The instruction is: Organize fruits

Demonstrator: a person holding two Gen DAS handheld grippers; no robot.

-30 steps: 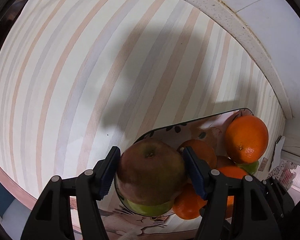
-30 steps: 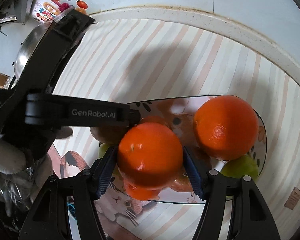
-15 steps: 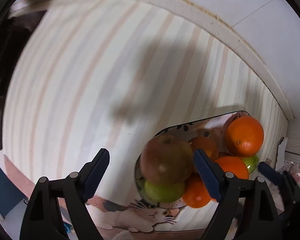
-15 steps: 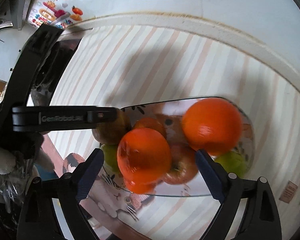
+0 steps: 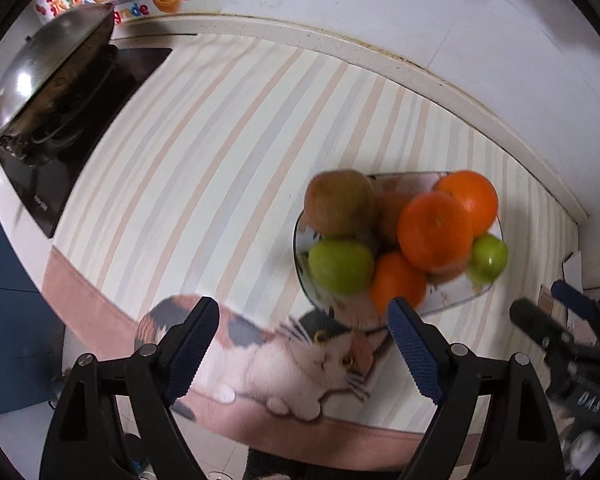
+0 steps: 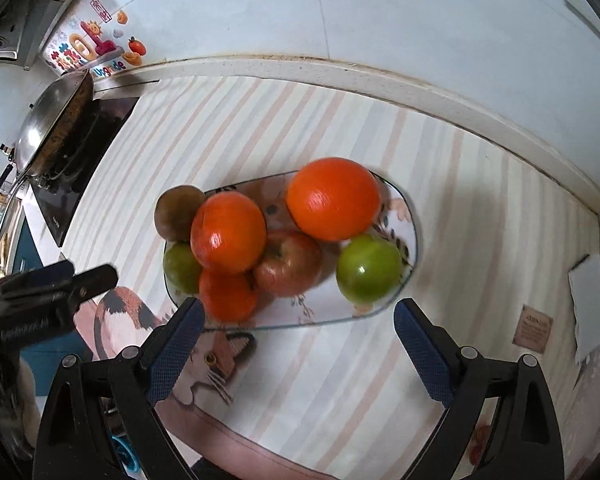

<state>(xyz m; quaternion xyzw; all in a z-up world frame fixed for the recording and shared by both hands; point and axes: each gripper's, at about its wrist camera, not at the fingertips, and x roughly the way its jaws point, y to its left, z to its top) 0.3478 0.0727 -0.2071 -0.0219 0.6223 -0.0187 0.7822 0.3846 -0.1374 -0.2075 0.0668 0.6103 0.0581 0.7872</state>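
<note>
We held left gripper (image 5: 300, 344) agape, empty, near plate (image 6: 410, 240) | right gripper (image 6: 296, 340) likewise | fruits (image 6: 284, 240) piled on plate

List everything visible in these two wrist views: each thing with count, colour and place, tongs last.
Oranges: three, orange, piled on the plate.
Green apples: two, green, one at each end of the plate.
Red apple: one, red, middle of the pile.
Brownish apple: one, reddish brown, at the plate's stove-side end.
Plate: one, glass, patterned, on the cloth.
Cloth: one, striped with a cat print, covering the counter.
Wok: one, metal, on the black stove.
Wall stickers: colourful, above the wok.
Left tongs: black, blue pads, open, empty.
Right tongs: same, open, empty.
</note>
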